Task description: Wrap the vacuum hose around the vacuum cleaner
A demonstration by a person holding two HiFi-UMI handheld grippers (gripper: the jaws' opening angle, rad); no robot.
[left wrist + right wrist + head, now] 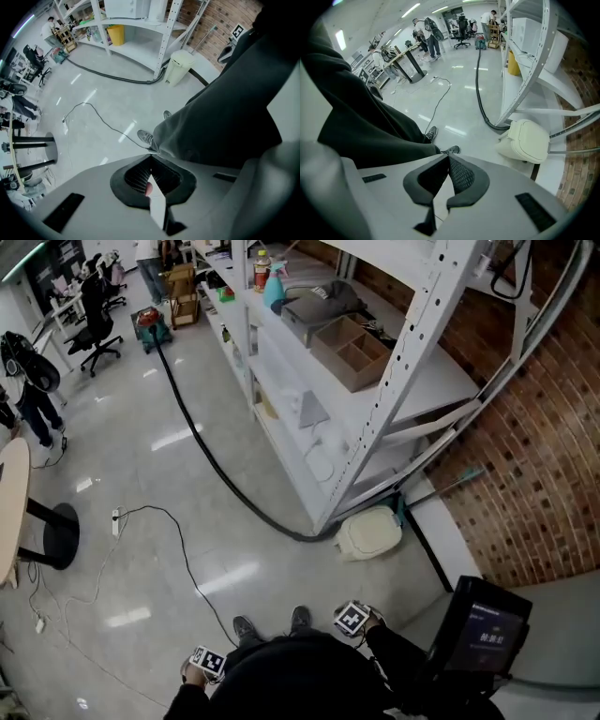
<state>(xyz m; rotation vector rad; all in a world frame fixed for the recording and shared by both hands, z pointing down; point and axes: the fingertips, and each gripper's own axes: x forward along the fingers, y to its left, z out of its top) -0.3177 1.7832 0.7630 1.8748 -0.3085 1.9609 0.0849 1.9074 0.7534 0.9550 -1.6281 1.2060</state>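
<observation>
The green and red vacuum cleaner [150, 326] stands far off on the floor at the top left. Its black hose [202, 442] runs across the floor and ends by the foot of the white rack, next to a white bin. My left gripper [208, 662] and right gripper [352, 619] are low and close to my body, far from hose and vacuum. In the left gripper view the hose [108, 75] lies ahead and the left gripper [150, 159] is shut and empty. The right gripper view shows the hose [478, 84] and vacuum [480, 43], with the right gripper [448, 157] shut and empty.
A white shelving rack [375, 418] stands along the brick wall [544, 465], with a white lidded bin [370, 532] at its foot. A thin cable with a power strip [116, 519] lies on the floor. A round table [11, 502], office chairs and a person are at left.
</observation>
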